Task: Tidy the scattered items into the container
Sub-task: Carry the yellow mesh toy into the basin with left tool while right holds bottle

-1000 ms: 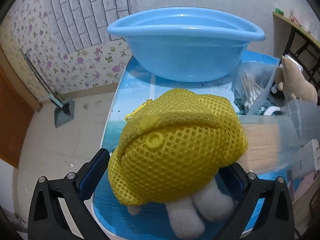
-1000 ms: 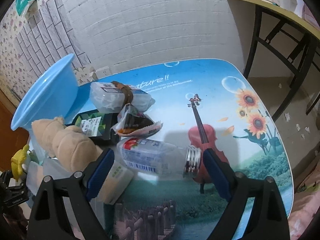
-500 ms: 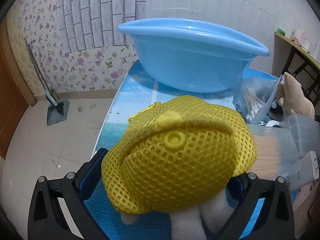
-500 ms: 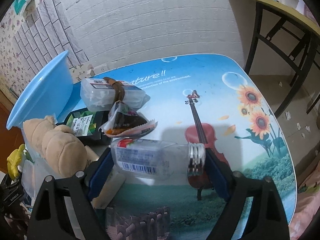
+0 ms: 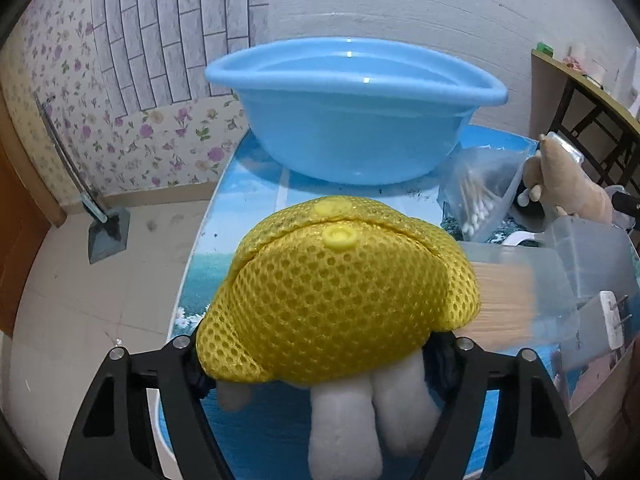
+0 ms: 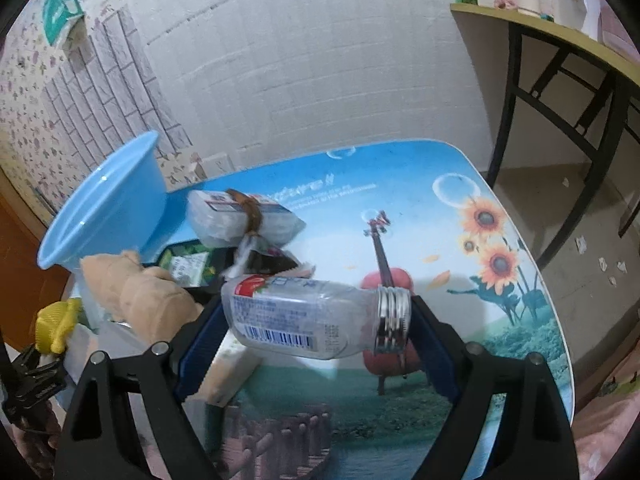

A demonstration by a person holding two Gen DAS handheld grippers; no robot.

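Observation:
My left gripper point(image 5: 320, 360) is shut on a yellow mesh bag point(image 5: 340, 296) with white fluffy rolls sticking out below, held above the table's left end. The blue basin point(image 5: 352, 108) stands ahead of it on the table; it also shows in the right wrist view point(image 6: 108, 208). My right gripper point(image 6: 316, 332) is shut on a clear plastic bottle point(image 6: 304, 320) with a silver cap, lying crosswise and lifted off the printed table point(image 6: 440, 220).
A bag of cotton swabs point(image 5: 476, 196), a tan plush toy point(image 5: 572, 192) and clear plastic boxes point(image 5: 560, 280) lie right of the mesh bag. In the right wrist view a wrapped pack point(image 6: 240, 220), a snack packet point(image 6: 272, 260) and a green-labelled dark pack point(image 6: 188, 264) lie by the basin.
My left gripper has lifted the mesh bag and moved toward the basin. My right gripper closed on the bottle and raised it off the table.

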